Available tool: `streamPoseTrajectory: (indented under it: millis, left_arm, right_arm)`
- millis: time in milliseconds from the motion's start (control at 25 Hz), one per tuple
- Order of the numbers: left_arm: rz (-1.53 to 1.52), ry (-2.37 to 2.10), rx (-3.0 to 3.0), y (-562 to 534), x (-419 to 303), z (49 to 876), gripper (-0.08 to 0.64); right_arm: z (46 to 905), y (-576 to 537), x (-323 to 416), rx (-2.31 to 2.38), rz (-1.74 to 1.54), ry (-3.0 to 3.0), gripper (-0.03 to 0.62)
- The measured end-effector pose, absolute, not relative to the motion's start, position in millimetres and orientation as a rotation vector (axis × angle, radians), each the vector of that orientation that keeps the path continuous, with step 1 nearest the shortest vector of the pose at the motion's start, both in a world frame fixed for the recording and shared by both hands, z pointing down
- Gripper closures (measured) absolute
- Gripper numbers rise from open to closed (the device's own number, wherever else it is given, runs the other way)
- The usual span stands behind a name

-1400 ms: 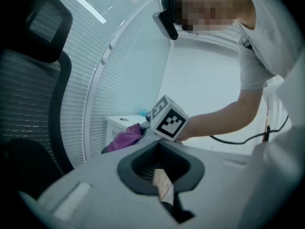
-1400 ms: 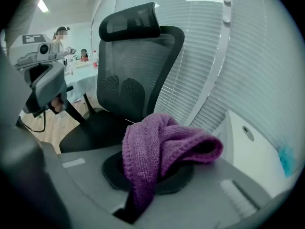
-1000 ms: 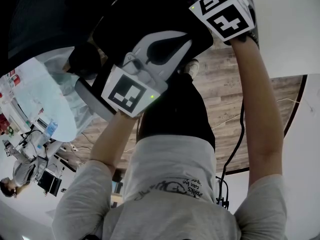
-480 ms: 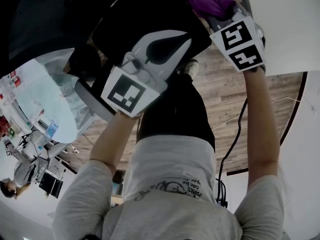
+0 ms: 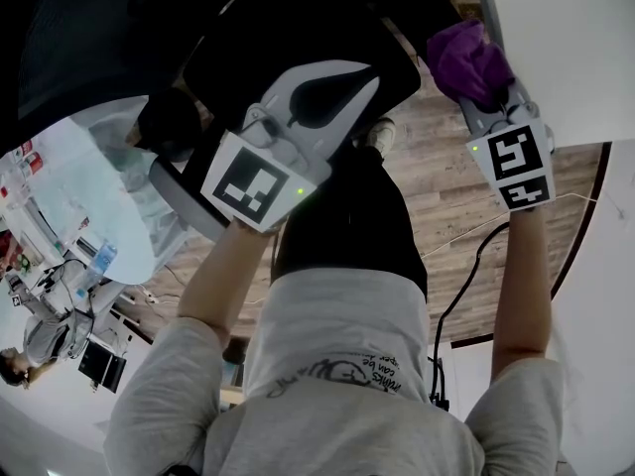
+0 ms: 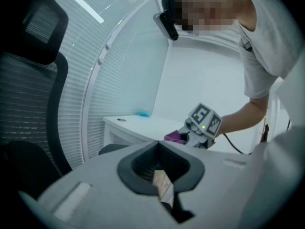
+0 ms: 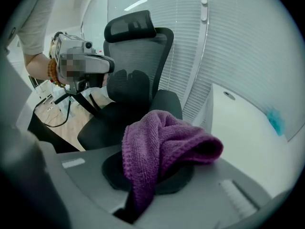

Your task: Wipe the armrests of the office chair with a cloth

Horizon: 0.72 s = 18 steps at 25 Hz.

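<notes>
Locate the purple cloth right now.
Clamped in the right gripper, the cloth sits upper right of the head view, between the black chair and the white desk.

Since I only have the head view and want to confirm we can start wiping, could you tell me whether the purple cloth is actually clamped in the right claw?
Observer: Yes; the right gripper view shows the right claw shut on the purple cloth, which bunches up over the jaws.
Operator: Thank you. Is the left claw carrying anything?
Observer: No; the left gripper view shows the left claw shut, with nothing between its jaws.
Operator: And what lies beyond the cloth?
Observer: The office chair, facing the right gripper's camera with its headrest on top, and a white desk beside it.
</notes>
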State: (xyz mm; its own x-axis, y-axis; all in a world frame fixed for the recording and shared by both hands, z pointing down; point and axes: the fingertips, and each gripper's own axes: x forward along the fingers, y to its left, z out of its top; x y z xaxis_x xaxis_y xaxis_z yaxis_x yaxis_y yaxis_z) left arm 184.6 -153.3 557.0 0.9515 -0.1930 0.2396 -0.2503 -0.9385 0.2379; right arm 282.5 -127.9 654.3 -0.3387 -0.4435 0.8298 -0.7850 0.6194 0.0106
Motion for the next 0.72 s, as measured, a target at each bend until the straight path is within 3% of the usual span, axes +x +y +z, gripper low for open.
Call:
streamPoseTrajectory:
  millis: [720]
  left_arm:
    - [0.281, -0.358, 2.808, -160, 174, 560, 0.56]
  right_arm:
    - [665, -257, 226, 0.907, 0.359, -2.051, 0.558]
